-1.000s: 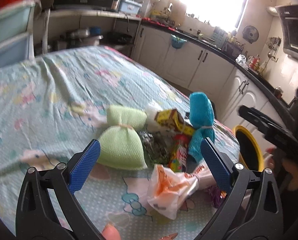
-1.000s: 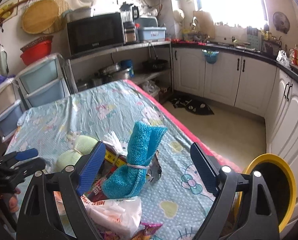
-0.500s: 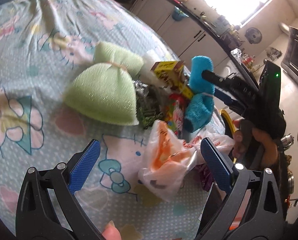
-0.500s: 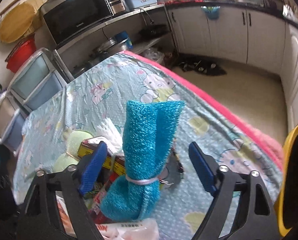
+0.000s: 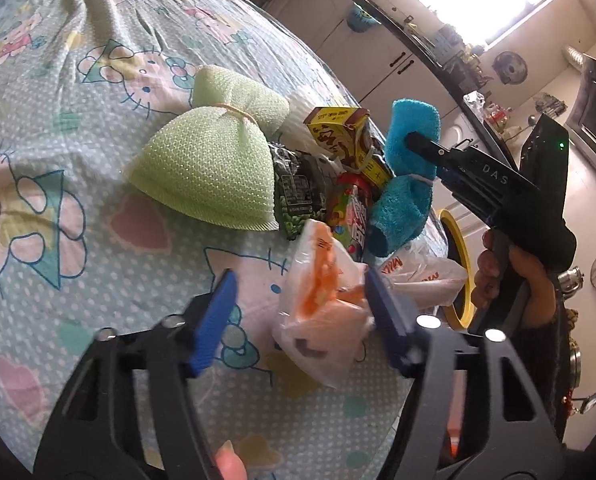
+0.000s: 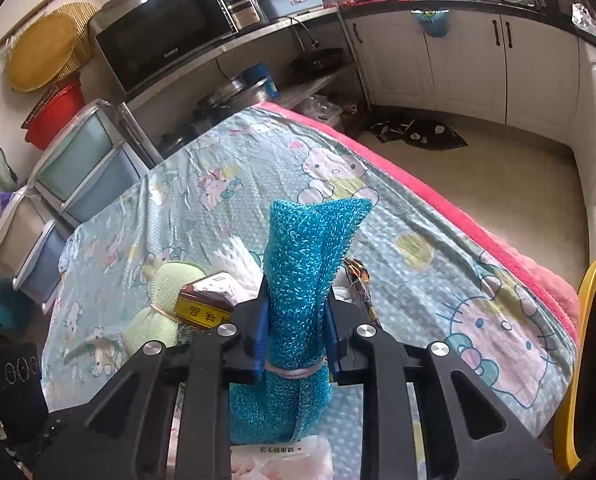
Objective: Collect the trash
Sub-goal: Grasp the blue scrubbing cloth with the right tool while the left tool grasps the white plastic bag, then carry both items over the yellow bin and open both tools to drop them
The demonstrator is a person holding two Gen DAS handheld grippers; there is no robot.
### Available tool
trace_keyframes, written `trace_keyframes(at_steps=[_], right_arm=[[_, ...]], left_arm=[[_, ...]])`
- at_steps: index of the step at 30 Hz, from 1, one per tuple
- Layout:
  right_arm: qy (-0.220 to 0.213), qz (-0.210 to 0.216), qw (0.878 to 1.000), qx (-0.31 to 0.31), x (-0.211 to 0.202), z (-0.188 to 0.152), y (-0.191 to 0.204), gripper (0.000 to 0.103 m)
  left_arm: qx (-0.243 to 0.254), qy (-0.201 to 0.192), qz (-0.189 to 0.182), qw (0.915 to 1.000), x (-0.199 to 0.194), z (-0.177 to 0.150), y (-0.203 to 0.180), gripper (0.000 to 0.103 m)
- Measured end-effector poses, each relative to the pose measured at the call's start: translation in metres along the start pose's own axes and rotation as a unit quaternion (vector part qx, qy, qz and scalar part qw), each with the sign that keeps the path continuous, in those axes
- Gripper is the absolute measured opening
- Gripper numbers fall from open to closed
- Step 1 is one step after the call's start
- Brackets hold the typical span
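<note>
My right gripper (image 6: 295, 338) has just closed on the blue cloth bundle (image 6: 304, 280) atop the table's trash pile, left gripper (image 5: 298, 312) closing half-spread around the orange-white plastic bag (image 5: 322, 308); risk: slack film slipping out.

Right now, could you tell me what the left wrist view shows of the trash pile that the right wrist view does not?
Only the left wrist view shows the left gripper, its jaws just closing around the orange-and-white plastic bag, plus the green snack packet and the person's hand holding the right gripper.

Only the right wrist view shows the microwave and storage drawers.

Both show the blue mesh bundle clamped in the right gripper, the light green bundle, the yellow box and the yellow-rimmed bin.
</note>
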State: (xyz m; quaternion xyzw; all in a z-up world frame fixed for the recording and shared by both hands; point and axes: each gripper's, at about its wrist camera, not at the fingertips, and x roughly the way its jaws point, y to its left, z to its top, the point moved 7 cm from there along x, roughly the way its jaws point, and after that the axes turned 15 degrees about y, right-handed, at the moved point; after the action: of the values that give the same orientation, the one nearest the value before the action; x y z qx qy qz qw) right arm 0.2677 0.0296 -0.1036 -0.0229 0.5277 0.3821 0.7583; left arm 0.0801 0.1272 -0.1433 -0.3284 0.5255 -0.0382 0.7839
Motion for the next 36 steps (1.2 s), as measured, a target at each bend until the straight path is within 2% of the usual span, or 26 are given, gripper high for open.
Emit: trace_keyframes(at_steps=[2, 9, 18, 29, 36], right_arm=[[-0.004, 0.001, 1.0, 0.0, -0.003, -0.001, 0.0, 0.02], [-0.033, 0.001, 0.999, -0.008, -0.024, -0.001, 0.005, 0.019], [-0.089, 0.002, 0.996, -0.012, -0.075, -0.003, 0.001, 0.019], [-0.149, -0.024, 0.989, 0.001, -0.135, -0.013, -0.025, 0.019], [-0.174, -0.038, 0.984, 0.022, -0.161, -0.023, -0.046, 0.019]], left_arm=[[0.009, -0.002, 0.005, 0.9999, -0.004, -0.001, -0.003, 0.03], [0.056, -0.03, 0.046, 0.9969, -0.019, -0.003, -0.023, 0.023], [0.109, -0.081, 0.075, 0.9879, -0.045, 0.005, -0.057, 0.021], [0.161, -0.094, 0.081, 0.9792, -0.034, 0.018, -0.104, 0.019], [0.205, -0.101, 0.079, 0.9703, -0.024, 0.026, -0.142, 0.018]])
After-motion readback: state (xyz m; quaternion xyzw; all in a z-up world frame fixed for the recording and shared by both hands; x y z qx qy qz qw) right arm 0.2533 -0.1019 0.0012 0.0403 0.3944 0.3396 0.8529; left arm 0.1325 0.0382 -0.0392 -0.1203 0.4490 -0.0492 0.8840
